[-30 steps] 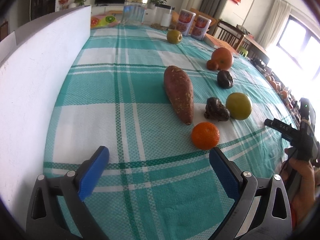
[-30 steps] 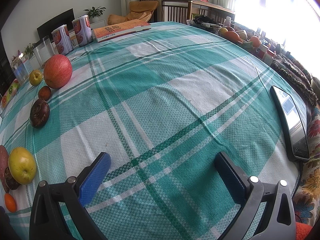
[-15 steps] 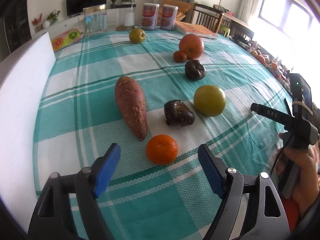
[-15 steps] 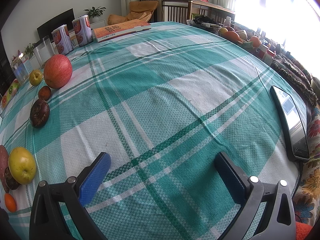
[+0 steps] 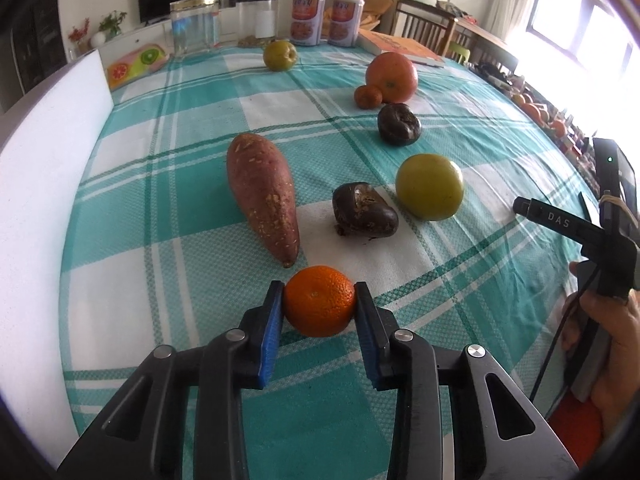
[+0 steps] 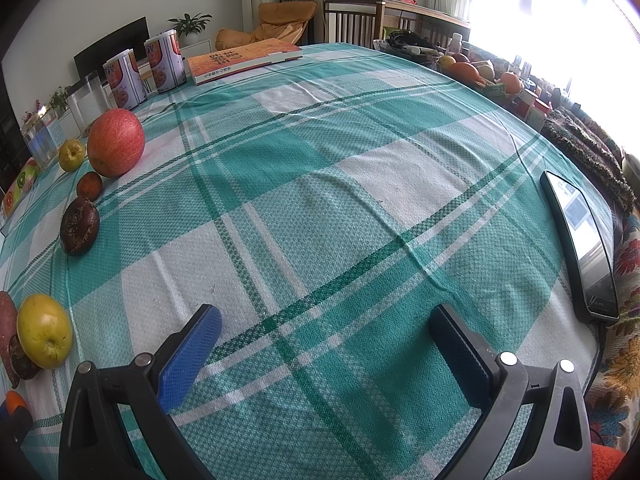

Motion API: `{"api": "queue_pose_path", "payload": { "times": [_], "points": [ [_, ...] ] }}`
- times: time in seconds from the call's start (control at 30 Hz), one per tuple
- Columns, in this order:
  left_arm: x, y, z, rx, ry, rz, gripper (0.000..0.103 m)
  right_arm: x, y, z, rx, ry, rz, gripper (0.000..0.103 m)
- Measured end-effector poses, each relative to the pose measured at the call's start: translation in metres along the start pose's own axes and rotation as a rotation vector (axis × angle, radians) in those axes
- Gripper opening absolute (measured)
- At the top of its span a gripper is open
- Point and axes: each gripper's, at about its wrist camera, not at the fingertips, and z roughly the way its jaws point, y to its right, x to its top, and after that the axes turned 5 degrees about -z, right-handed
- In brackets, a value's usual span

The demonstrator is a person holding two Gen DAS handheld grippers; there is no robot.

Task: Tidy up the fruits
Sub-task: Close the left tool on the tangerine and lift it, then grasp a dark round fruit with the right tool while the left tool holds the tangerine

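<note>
Left gripper (image 5: 319,307) is clamping the small orange (image 5: 319,301): jaws have just been closing, blue pads (image 5: 269,336) now pressing on both its sides, fruit sitting at the fingertips on the tablecloth (image 5: 168,304). Orange is round, no real long axis; its stem dimple is facing the camera.

Just ahead of the jaws, slightly left: sweet potato (image 5: 262,192) is lying flat, long axis running away from the jaws, pointed tip aiming back at the clamped orange, blunt end leaning far-left. Ahead and right of the jaws: dark wrinkled fruit (image 5: 363,210), then a yellow-green apple (image 5: 430,186) beside it. Further out: second dark fruit (image 5: 399,124), then a tiny orange (image 5: 367,96) touching a big red-orange fruit (image 5: 391,72). Far end: another green apple (image 5: 280,55), two cans (image 5: 308,19), glass jar (image 5: 195,24).

Right gripper (image 6: 324,340) is hovering with jaws wide apart, only bare cloth between them. Phone (image 6: 580,240) is lying right of its jaws; fruit row is sitting off to their left. Person's hand (image 5: 600,344) is gripping the right handle.
</note>
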Motion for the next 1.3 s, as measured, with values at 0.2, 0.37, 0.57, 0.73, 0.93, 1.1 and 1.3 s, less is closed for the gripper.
{"api": "queue_pose_path", "payload": {
  "times": [0.2,0.37,0.57,0.73,0.93,1.1,1.3],
  "points": [
    [-0.011,-0.012,-0.015,0.004,-0.008,-0.016,0.035,0.0,0.0,0.0,0.0,0.0,0.0,0.103],
    [-0.019,-0.021,-0.024,0.006,-0.006,-0.03,0.035,0.0,0.0,0.0,0.0,0.0,0.0,0.103],
    [-0.025,-0.025,-0.031,-0.002,-0.008,-0.051,0.035,-0.002,0.006,-0.004,0.039,0.022,0.024,0.103],
    [-0.026,-0.029,-0.038,-0.021,0.013,-0.071,0.035,-0.004,0.022,-0.022,0.315,0.129,0.134,0.103],
    [-0.028,-0.04,-0.039,-0.036,0.015,-0.099,0.035,-0.008,-0.033,-0.045,0.664,0.142,-0.081,0.101],
    [-0.031,-0.048,-0.045,-0.052,0.029,-0.118,0.035,-0.027,-0.084,-0.078,0.762,0.168,-0.326,0.089],
    [-0.032,-0.053,-0.053,-0.079,0.043,-0.141,0.035,0.003,-0.074,-0.045,0.667,0.074,-0.178,0.08]
  ]
}}
